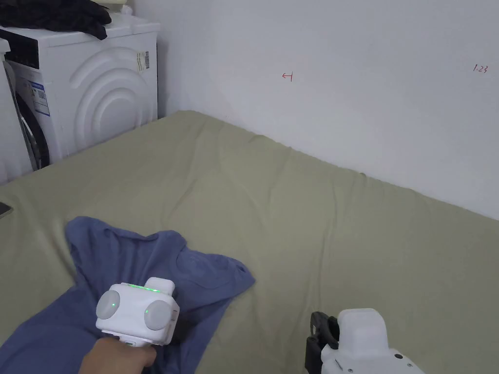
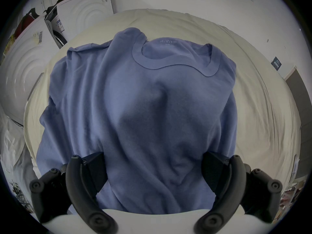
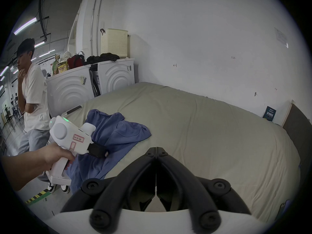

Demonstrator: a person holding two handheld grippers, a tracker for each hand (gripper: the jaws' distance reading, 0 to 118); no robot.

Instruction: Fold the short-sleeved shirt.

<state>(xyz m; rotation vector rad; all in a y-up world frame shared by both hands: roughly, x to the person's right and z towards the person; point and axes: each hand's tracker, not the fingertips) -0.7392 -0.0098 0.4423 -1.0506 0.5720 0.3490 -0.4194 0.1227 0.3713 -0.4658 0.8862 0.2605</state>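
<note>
Lower left of head view: shirt point(image 1: 146, 263) crumpled, soft, limp (take at collar point(image 2: 168, 65)); left gripper point(image 2: 154, 170) spread over it, right gripper point(image 3: 156, 153) pressed together, empty.

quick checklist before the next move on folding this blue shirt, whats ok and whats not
1. Shirt lying flat: not ok, it is bunched and creased.
2. Shirt fully on the bed: not ok, its lower part hangs over the near edge.
3. Left tongs open and ready to grasp: ok, jaws stand wide apart over the fabric, not pinching it.
4. Right tongs ready: not ok, jaws are shut and held over bare bed, off the shirt.
5. Collar located: ok, it faces up at the far end.
6. Both sleeves located: cannot tell, folds hide them.
</note>
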